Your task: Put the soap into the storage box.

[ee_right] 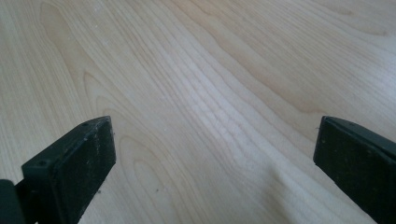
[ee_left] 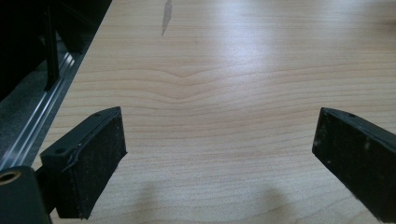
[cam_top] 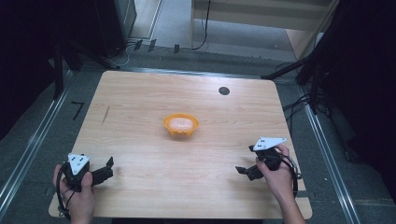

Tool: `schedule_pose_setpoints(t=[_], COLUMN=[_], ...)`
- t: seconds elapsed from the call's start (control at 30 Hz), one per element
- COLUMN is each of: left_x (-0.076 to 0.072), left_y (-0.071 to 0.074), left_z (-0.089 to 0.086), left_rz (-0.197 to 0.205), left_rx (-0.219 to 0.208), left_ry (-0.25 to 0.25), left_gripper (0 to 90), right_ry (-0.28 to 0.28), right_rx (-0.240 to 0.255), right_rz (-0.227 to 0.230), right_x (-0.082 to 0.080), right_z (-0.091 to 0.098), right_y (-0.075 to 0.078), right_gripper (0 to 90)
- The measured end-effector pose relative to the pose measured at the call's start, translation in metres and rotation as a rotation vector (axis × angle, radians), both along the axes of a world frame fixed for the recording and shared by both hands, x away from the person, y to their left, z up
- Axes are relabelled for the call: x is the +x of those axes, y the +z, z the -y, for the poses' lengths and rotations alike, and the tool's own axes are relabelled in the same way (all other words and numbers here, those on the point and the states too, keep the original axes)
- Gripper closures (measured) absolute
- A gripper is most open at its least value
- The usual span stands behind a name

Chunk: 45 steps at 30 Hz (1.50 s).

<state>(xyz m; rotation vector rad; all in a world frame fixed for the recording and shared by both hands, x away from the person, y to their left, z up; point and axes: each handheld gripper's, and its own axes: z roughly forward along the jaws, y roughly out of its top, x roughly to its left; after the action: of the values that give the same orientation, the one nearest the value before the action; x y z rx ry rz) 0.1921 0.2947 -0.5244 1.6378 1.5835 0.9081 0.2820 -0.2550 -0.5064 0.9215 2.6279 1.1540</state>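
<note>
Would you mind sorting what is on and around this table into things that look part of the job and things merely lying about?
Likely part of the job:
orange bowl, something pale inside
left gripper, open
right gripper, open

Just lying about:
black disc near the far edge
dark streak on the wood
cables on the floor

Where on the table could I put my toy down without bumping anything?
Nearly anywhere. The orange bowl sits alone mid-table. The wooden table is bare between the bowl and the far edge, apart from a small black disc, and bare on both sides of the bowl. The near strip between the left tool and right tool is free too; the near corners are busiest.
</note>
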Motion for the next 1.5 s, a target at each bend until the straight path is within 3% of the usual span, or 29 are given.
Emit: schedule_pose_setpoints(t=[0.67, 1.5], left_x=[0.0, -0.002], left_y=[0.0, 0.0], left_z=[0.001, 0.003], left_rz=[-0.001, 0.007], left_rx=[0.004, 0.022], left_ry=[0.001, -0.005], left_gripper=[3.1, 3.2], right_ry=[-0.078, -0.241], right_rx=[0.043, 0.126], right_rz=[-0.001, 0.022], right_x=[-0.033, -0.072], right_z=[0.042, 0.107], right_y=[-0.017, -0.038], right_gripper=[0.0, 0.0])
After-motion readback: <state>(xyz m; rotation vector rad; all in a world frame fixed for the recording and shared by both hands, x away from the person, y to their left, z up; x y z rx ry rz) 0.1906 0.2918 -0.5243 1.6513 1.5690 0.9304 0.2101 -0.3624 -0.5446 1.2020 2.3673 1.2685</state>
